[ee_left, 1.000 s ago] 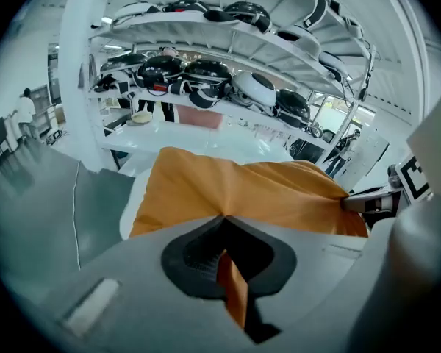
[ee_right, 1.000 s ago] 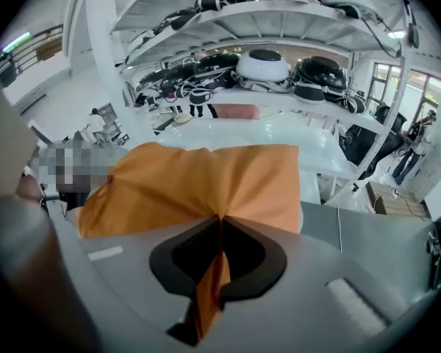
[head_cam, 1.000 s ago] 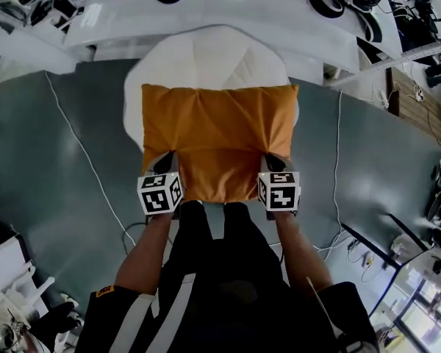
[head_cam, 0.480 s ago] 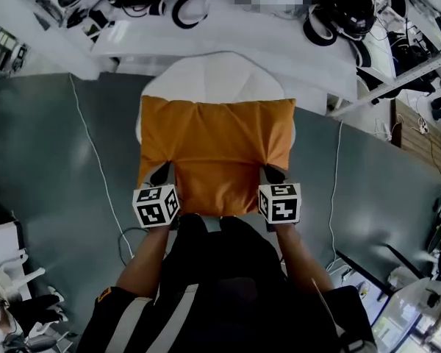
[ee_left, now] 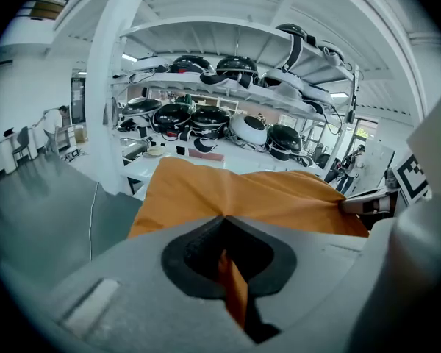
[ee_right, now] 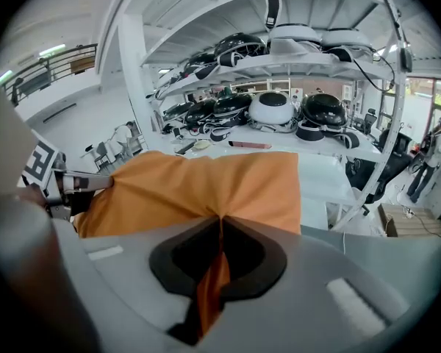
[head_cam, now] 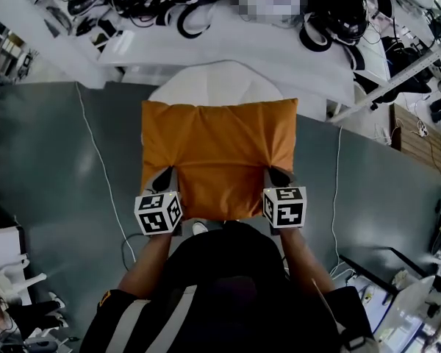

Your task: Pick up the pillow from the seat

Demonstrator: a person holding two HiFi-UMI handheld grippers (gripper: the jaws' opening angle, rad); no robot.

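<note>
Orange fabric pillow: left gripper and right gripper fingers pinch thin cloth folds at its six-o'clock edge. Those folds may slip under the pillow's weight.

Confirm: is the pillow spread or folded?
Spread: the pillow shows a full rectangle, near edge pinched by left claw and right claw.

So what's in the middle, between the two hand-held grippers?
The orange pillow, pinched by the left hand-held gripper and the right hand-held gripper; the head view shows it.
</note>
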